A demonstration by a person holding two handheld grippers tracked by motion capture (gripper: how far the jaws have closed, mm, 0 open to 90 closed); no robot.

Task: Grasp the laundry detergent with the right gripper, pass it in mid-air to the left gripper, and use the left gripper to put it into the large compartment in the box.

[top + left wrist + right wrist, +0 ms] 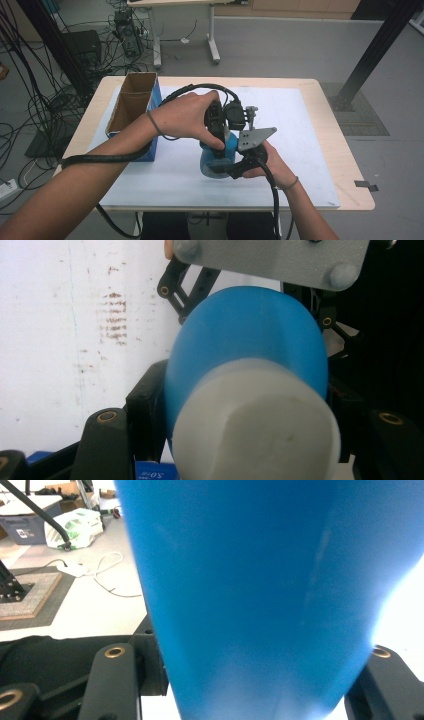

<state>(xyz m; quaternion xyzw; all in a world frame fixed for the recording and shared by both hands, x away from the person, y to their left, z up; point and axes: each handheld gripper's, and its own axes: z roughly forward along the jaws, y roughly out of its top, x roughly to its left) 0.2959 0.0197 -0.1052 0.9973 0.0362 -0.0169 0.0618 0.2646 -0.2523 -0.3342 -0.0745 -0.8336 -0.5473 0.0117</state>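
Blue object [220,159]: middle of white-covered tabletop [310,165], held between both grippers; white end faces the left gripper's camera.
Left gripper [220,145]: fingers clenched on blue object, black jaws flanking it.
Right gripper [239,161]: fingers clamped on same object from the near side.
Cardboard box [132,105]: open, near the tabletop's left edge.

High view looks down overhead; both gripper views sit close (sharing the blue bottle [219,156]).
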